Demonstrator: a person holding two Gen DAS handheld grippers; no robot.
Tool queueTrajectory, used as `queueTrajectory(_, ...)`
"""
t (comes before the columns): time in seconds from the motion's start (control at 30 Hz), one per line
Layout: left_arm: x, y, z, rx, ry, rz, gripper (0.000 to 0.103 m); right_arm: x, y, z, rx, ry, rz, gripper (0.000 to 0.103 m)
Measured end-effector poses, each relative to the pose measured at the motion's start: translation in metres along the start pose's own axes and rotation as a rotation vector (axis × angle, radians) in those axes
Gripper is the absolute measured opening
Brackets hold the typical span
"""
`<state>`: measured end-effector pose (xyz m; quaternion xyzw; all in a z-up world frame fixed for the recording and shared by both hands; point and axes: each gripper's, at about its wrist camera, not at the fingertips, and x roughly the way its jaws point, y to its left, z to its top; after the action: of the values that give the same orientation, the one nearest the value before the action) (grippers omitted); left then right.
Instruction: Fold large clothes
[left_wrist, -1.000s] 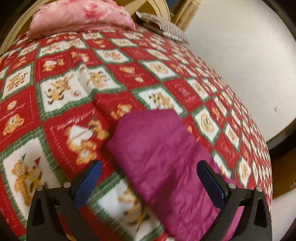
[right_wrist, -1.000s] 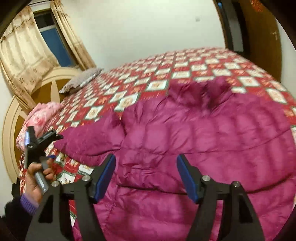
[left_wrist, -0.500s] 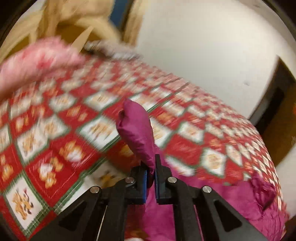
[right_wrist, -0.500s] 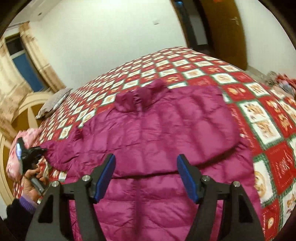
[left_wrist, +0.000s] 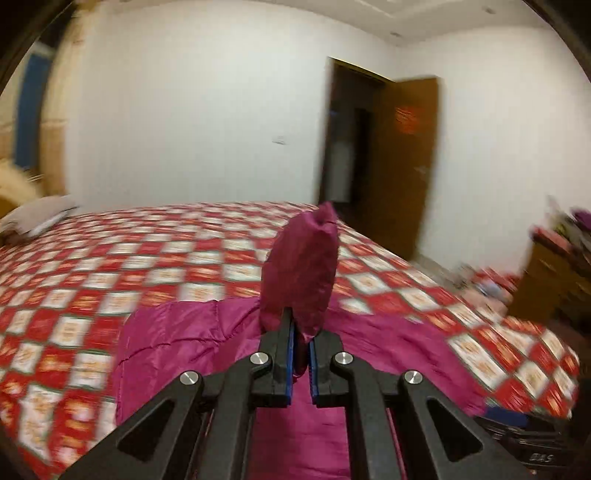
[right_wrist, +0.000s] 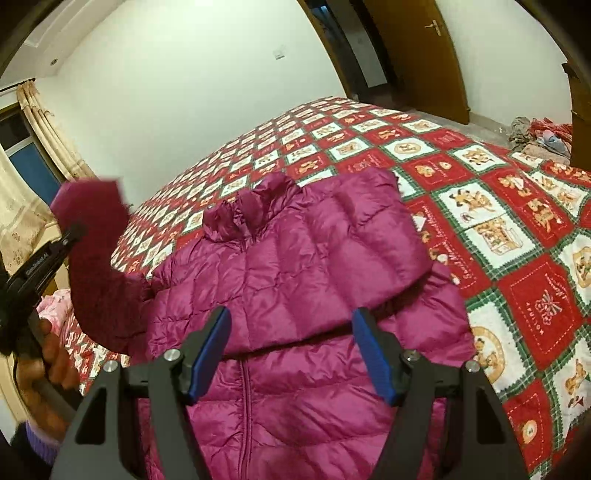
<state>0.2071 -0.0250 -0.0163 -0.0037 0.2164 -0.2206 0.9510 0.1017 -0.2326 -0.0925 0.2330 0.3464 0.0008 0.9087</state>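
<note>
A home bedroom: a bed under a red-and-white checked teddy-bear quilt (right_wrist: 480, 192), a curtained window (right_wrist: 26, 166), a brown wooden door (right_wrist: 417, 55) ahead.

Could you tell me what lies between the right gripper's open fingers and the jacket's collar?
In the right wrist view, only the jacket's own quilted front, with one sleeve folded across it, lies between the right gripper and the collar.

left tool (right_wrist: 44, 258) reads "genrobot.ai"; black case (left_wrist: 535, 448) reads "bas".
</note>
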Motion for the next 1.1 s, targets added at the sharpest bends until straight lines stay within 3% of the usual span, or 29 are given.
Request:
queueTrajectory(0.17, 0.046, -0.047, -0.043, 0.054, 0.154, -0.046, 0.006, -0.008, -0.017, 0.000, 0.016, 0.003, -0.017, 0.072)
queueTrajectory(0.23, 0.063, -0.048, -0.061, 0.008, 0.275, -0.085, 0.006, -0.012, -0.025, 0.000, 0.019, 0.006, -0.029, 0.072)
queueTrajectory(0.3, 0.071, -0.049, -0.071, -0.022, 0.340, -0.105, 0.006, -0.014, -0.031, 0.000, 0.025, 0.007, -0.036, 0.072)
queueTrajectory(0.57, 0.036, -0.037, -0.092, -0.051, 0.413, -0.214, 0.009, -0.014, -0.046, 0.005, 0.116, 0.008, -0.025, 0.073)
queueTrajectory(0.7, 0.014, -0.030, -0.103, -0.041, 0.419, -0.200, 0.011, -0.011, -0.031, 0.015, 0.102, -0.004, 0.025, 0.080)
queueTrajectory(0.73, 0.008, -0.025, -0.105, -0.057, 0.417, -0.200, 0.012, -0.007, -0.025, 0.018, 0.088, -0.001, 0.040, 0.087)
queueTrajectory(0.8, 0.003, -0.018, -0.110, -0.089, 0.424, -0.201, 0.012, 0.009, -0.014, 0.022, 0.057, 0.040, 0.071, 0.095)
queueTrajectory(0.9, -0.003, -0.010, -0.117, -0.108, 0.437, -0.202, 0.012, 0.047, -0.002, 0.017, 0.060, 0.180, 0.102, 0.094)
queueTrajectory(0.97, -0.007, -0.009, -0.120, -0.095, 0.428, -0.201, 0.012, 0.065, -0.001, 0.007, 0.092, 0.259, 0.152, 0.089)
queueTrajectory(1.0, -0.008, -0.010, -0.121, -0.086, 0.427, -0.193, 0.012, 0.075, 0.000, 0.000, 0.112, 0.299, 0.184, 0.078)
queueTrajectory(1.03, -0.008, -0.011, -0.123, -0.074, 0.434, -0.176, 0.012, 0.082, 0.001, -0.006, 0.117, 0.331, 0.192, 0.057)
queueTrajectory(1.1, -0.006, -0.010, -0.124, -0.062, 0.443, -0.157, 0.012, 0.092, 0.006, -0.013, 0.097, 0.382, 0.183, 0.026)
